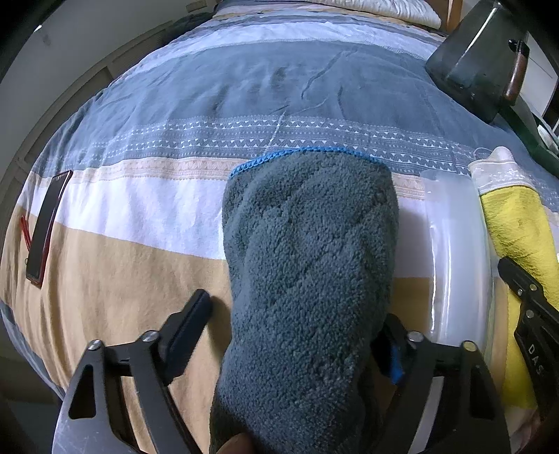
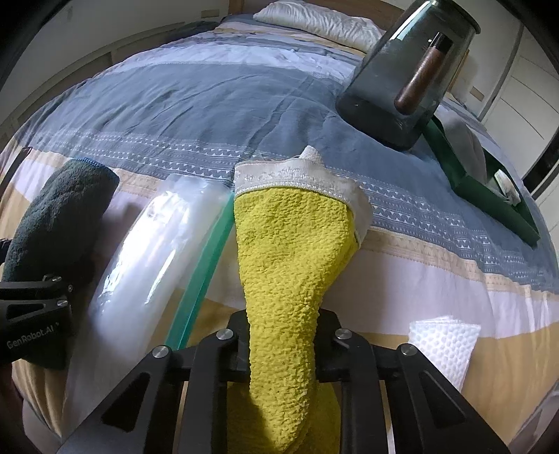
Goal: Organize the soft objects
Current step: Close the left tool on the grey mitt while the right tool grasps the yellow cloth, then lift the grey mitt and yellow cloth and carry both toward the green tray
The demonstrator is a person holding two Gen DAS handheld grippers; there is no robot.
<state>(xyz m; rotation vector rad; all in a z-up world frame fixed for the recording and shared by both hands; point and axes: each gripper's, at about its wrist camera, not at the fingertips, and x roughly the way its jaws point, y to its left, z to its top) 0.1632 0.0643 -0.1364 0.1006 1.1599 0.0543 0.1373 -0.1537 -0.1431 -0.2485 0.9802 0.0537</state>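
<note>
A rolled dark grey fleece towel (image 1: 307, 251) with a blue stitched edge lies on the striped bed cover (image 1: 244, 87). It runs between the fingers of my left gripper (image 1: 297, 324), which is open. The left finger (image 1: 195, 314) stands a little off the towel, and the right finger is partly hidden behind it. My right gripper (image 2: 283, 342) is shut on a yellow textured cloth (image 2: 293, 244) with a white lace band at its far end. A clear plastic zip bag (image 2: 150, 251) with a green seal lies between the two cloths and shows again as the bag (image 1: 454, 251) in the left wrist view.
A phone in a red case (image 1: 45, 230) lies at the left of the bed. A dark glass jug (image 2: 405, 77) with a brown handle stands at the back right, beside a green tray (image 2: 489, 181). A folded white mesh cloth (image 2: 443, 342) lies near right. A pillow (image 2: 314, 21) lies at the head.
</note>
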